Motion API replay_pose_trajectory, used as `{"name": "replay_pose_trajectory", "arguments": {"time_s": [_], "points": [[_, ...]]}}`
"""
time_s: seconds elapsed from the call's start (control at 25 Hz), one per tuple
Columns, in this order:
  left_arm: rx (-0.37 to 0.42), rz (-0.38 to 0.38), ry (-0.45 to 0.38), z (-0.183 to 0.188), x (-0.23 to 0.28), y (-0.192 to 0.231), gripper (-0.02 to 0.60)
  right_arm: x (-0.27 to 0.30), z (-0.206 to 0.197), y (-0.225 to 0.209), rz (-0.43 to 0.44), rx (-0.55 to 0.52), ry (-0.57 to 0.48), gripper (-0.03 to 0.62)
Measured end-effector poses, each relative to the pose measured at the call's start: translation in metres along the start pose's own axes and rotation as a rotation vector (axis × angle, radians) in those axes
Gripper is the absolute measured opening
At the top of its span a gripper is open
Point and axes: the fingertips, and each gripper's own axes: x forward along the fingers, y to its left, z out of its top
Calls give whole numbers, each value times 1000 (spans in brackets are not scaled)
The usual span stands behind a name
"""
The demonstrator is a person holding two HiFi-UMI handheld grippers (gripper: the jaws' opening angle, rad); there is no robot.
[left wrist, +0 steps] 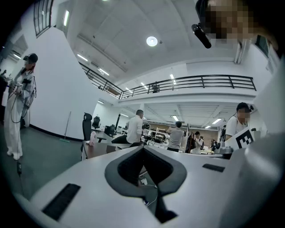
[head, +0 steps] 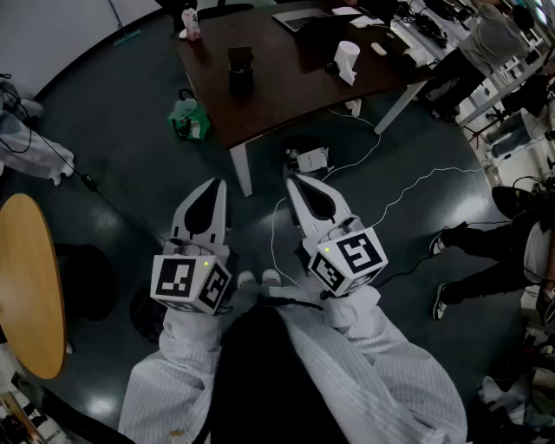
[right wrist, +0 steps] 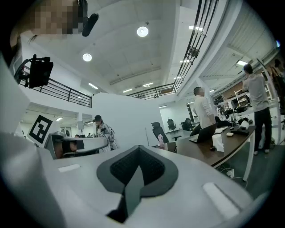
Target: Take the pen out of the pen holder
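Well off to the left of the left gripper [head: 217, 184] is a round tan wooden table [head: 30, 286], seen only in the head view. The left gripper is held level with its jaws closed tip to tip and nothing between them, which its own view confirms. That view also shows what the head view doesn't: a person in white overalls [left wrist: 20, 102] at far left and a railed mezzanine [left wrist: 200, 82] overhead. The black square pen holder [head: 241, 68] is ahead of both grippers and well apart from them, roughly in line with the gap between the two. It stands on a dark brown rectangular table [head: 286, 87]. The pen is too small to make out. On the floor left of the holder is a green bag [head: 186, 119], and a pink-and-white bottle [head: 190, 22] sits at the table's far corner. The white table leg [head: 243, 169] stands just ahead, between the gripper tips. The right gripper [head: 292, 180] is level too, jaws fully closed and empty. A white cable [head: 381, 204] loops on the floor ahead and to its right, and a white paper roll [head: 347, 61] is on the table. Further right is a seated person in black trousers [head: 486, 251].
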Motion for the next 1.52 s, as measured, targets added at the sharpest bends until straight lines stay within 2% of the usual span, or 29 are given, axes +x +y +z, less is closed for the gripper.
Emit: {"name": "replay_pose_trajectory", "arguments": {"time_s": [0.52, 0.96, 1.2, 1.4, 1.52], "points": [[7, -10, 3, 3, 11, -7, 5, 5, 6, -3, 12, -5, -6, 2], [-7, 28, 14, -9, 22, 2, 5, 18, -7, -9, 44, 4, 17, 2], [-17, 34, 13, -12, 45, 35, 5, 55, -14, -21, 39, 7, 37, 2], [-16, 10, 27, -3, 92, 87, 5, 120, -12, -42, 3, 12, 30, 2], [-5, -29, 28, 13, 129, 121, 5, 169, 0, -52, -28, 13, 7, 2]]}}
